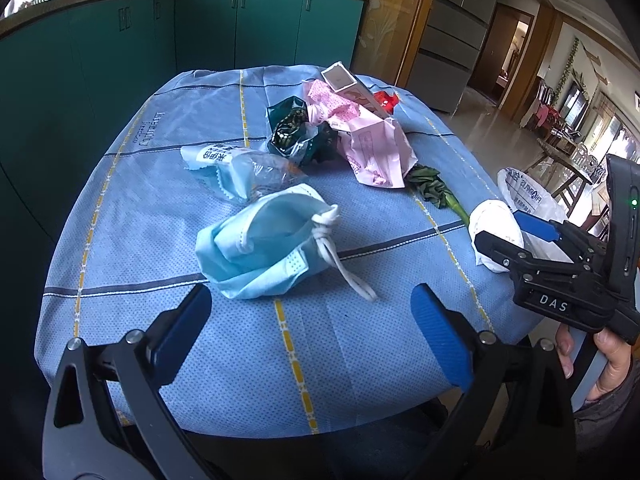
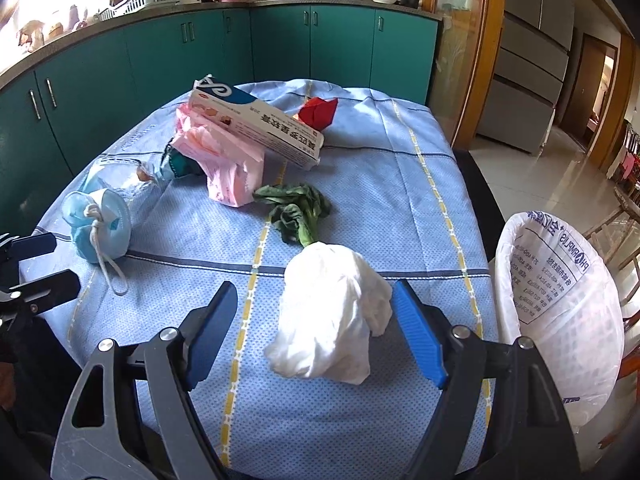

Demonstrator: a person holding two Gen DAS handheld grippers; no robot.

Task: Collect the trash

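Trash lies on a table with a blue cloth (image 1: 160, 240). A crumpled blue face mask (image 1: 260, 248) lies just ahead of my open, empty left gripper (image 1: 312, 332). A crumpled white tissue (image 2: 332, 320) lies between the fingers of my open right gripper (image 2: 316, 332), not gripped. A wilted green leaf (image 2: 296, 212), pink wrapper (image 2: 228, 160), long white carton (image 2: 256, 120), red paper (image 2: 318, 112), clear plastic wrapper (image 1: 240, 168) and dark green wrapper (image 1: 292, 128) lie farther back. A bin lined with a white bag (image 2: 560, 312) stands at the table's right edge.
Teal kitchen cabinets (image 2: 160, 48) run behind the table, with pans and a dish rack on the counter. A grey fridge (image 2: 536, 60) and tiled floor are to the right. The right gripper also shows in the left wrist view (image 1: 504, 236).
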